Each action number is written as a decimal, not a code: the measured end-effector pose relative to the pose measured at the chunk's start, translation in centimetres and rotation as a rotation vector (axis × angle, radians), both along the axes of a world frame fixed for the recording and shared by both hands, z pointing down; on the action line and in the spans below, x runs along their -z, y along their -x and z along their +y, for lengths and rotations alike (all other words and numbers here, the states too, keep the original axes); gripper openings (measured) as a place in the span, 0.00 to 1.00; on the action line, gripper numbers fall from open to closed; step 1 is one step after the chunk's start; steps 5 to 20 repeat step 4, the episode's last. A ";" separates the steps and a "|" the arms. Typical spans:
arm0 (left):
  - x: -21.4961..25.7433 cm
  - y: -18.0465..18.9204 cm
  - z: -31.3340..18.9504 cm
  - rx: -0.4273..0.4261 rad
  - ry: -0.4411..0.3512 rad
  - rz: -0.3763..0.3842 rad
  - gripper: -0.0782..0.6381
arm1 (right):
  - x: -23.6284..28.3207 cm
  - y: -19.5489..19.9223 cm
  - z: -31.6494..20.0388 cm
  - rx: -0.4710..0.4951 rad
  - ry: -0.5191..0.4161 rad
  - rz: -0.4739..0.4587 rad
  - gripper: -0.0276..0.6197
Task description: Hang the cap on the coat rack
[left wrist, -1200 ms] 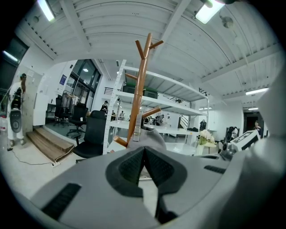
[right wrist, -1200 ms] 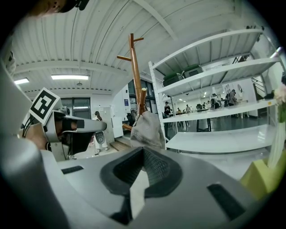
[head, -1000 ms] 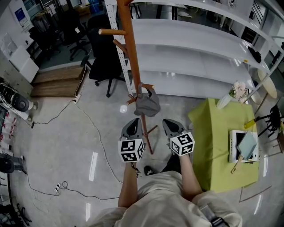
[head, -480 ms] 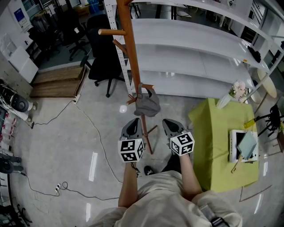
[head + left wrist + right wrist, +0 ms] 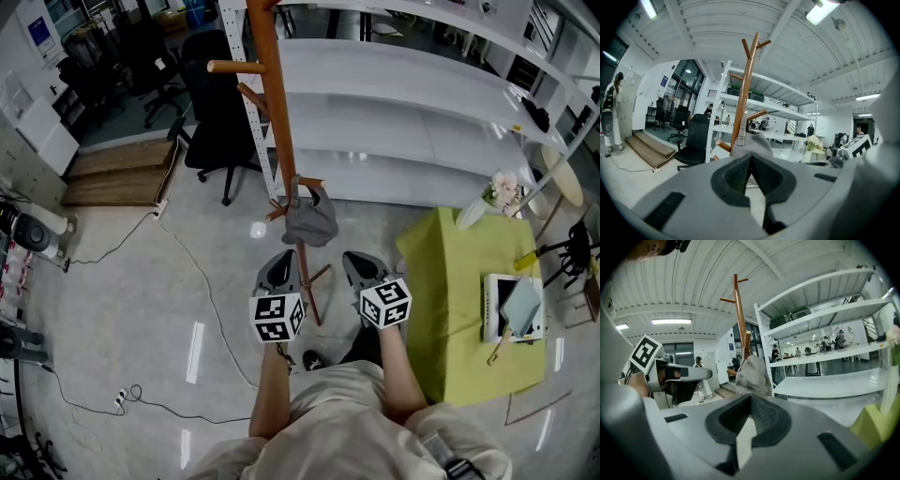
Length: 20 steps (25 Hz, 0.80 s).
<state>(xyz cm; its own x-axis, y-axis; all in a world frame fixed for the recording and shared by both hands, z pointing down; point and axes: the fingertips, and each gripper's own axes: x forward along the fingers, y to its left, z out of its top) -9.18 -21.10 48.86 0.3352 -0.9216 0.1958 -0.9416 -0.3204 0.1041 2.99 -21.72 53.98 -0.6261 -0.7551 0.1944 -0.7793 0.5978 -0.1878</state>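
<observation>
The cap was hung on a low peg of the coat rack. The left gripper and right gripper were held clenched and empty near the rack, the job judged done.

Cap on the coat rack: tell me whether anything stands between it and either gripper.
Nothing visible does. The cap hangs low on the coat rack, already in its place. The left gripper and right gripper, both shut and empty, sit short of it with only open air between.
</observation>
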 end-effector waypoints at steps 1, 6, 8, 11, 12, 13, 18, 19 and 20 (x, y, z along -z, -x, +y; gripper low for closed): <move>0.1 0.0 0.0 -0.002 0.000 -0.001 0.12 | 0.1 0.0 0.0 0.000 0.000 0.001 0.05; 0.3 -0.1 0.0 -0.006 0.000 -0.003 0.12 | 0.4 0.0 0.0 -0.001 -0.001 0.004 0.05; 0.3 -0.1 0.0 -0.006 0.000 -0.003 0.12 | 0.4 0.0 0.0 -0.001 -0.001 0.004 0.05; 0.3 -0.1 0.0 -0.006 0.000 -0.003 0.12 | 0.4 0.0 0.0 -0.001 -0.001 0.004 0.05; 0.3 -0.1 0.0 -0.006 0.000 -0.003 0.12 | 0.4 0.0 0.0 -0.001 -0.001 0.004 0.05; 0.3 -0.1 0.0 -0.006 0.000 -0.003 0.12 | 0.4 0.0 0.0 -0.001 -0.001 0.004 0.05; 0.3 -0.1 0.0 -0.006 0.000 -0.003 0.12 | 0.4 0.0 0.0 -0.001 -0.001 0.004 0.05; 0.3 -0.1 0.0 -0.006 0.000 -0.003 0.12 | 0.4 0.0 0.0 -0.001 -0.001 0.004 0.05; 0.3 -0.1 0.0 -0.006 0.000 -0.003 0.12 | 0.4 0.0 0.0 -0.001 -0.001 0.004 0.05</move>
